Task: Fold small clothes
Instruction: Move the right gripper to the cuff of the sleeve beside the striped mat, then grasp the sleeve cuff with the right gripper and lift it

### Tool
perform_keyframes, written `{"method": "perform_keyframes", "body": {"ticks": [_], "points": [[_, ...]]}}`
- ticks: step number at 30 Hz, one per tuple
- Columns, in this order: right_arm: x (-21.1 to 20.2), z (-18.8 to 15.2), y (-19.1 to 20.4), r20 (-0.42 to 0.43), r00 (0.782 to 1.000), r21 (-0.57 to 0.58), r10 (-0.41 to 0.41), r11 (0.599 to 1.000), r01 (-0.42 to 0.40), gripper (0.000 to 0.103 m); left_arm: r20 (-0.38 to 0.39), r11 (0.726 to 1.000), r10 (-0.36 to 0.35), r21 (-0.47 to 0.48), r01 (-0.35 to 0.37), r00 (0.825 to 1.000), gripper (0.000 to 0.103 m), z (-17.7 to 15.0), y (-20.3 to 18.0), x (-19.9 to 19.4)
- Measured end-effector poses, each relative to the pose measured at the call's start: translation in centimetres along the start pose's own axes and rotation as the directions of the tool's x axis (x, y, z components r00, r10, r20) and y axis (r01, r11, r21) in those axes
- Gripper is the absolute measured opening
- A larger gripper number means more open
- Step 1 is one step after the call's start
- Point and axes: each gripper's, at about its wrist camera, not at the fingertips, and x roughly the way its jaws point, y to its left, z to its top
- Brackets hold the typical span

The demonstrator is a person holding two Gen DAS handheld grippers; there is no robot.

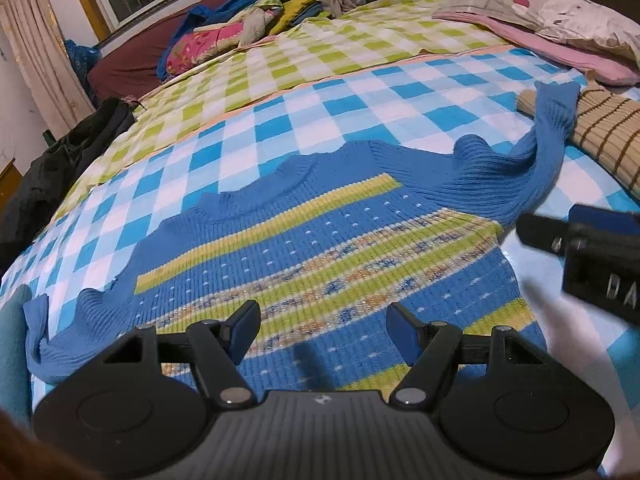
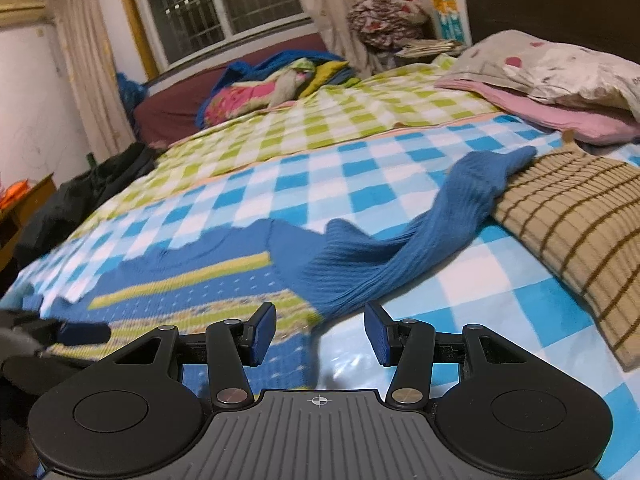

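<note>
A small blue knit sweater (image 1: 320,248) with yellow, green and patterned stripes lies flat, front up, on the checked bedspread (image 1: 360,104). Its right sleeve (image 1: 532,148) stretches away onto a tan striped garment (image 1: 600,136); its left sleeve (image 1: 44,336) hangs at the bed edge. My left gripper (image 1: 322,326) is open and empty just above the sweater's lower body. My right gripper (image 2: 320,330) is open and empty over the sweater's right side edge (image 2: 296,312), near the sleeve (image 2: 420,232). The right gripper also shows blurred in the left wrist view (image 1: 592,256).
The tan striped garment (image 2: 580,208) lies at the right. A pink blanket and pillow (image 2: 560,80) sit behind it. A pile of coloured cloth (image 2: 272,84) lies at the far side. A dark garment (image 1: 60,160) hangs off the left edge.
</note>
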Motion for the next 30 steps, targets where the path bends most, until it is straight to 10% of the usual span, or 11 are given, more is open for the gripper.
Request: {"method": "perform_keyframes", "body": {"ticks": [18, 30], "points": [[0.1, 4.5, -9.3, 0.123, 0.987, 0.260, -0.103, 0.963, 0.068, 0.048, 0.060, 0.996, -0.082, -0.025, 0.083, 0.995, 0.074, 1.7, -2.5, 2.2], [6.6, 10.0, -9.1, 0.104, 0.972, 0.211, -0.209, 0.960, 0.184, 0.048, 0.084, 0.992, -0.114, -0.047, 0.118, 0.990, 0.074, 2.6, -4.8, 3.3]]}}
